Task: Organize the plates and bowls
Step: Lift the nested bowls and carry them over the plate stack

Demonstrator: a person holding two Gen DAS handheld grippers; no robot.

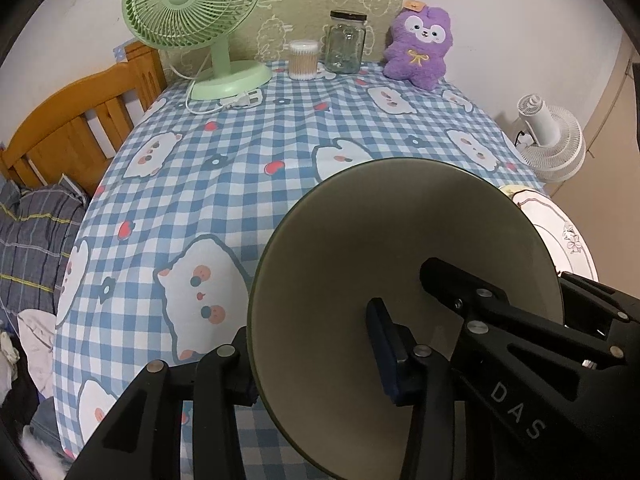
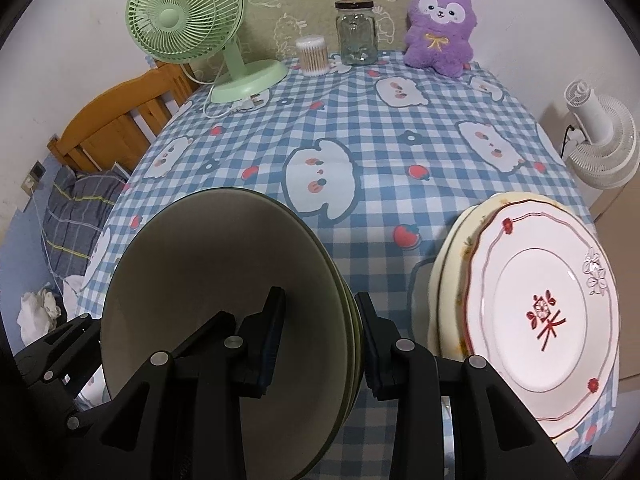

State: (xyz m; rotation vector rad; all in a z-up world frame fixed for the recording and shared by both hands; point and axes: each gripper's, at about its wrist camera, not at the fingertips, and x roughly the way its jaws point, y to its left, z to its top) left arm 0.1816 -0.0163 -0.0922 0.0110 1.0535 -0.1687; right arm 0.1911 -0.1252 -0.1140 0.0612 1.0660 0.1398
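A stack of pale green bowls [image 1: 400, 220] is tilted up off the checked tablecloth, held from both sides. My left gripper [image 1: 312, 360] is shut on the stack's left rim, with one pad inside and one outside. In the left wrist view my right gripper [image 1: 500, 276] clamps the opposite rim. In the right wrist view the bowls [image 2: 208, 260] show nested rims at their right edge, and my right gripper [image 2: 322, 336] pinches that edge. A stack of plates [image 2: 540, 320], topped by a white plate with red flowers, lies to the right, apart from the bowls.
At the back of the table [image 2: 360, 140] stand a green fan [image 2: 188, 28], a cotton-swab tub [image 2: 312, 56], a glass jar [image 2: 356, 32] and a purple plush toy [image 2: 440, 28]. A wooden bed frame [image 1: 80, 120] is at the left, a white fan [image 2: 596, 140] at the right.
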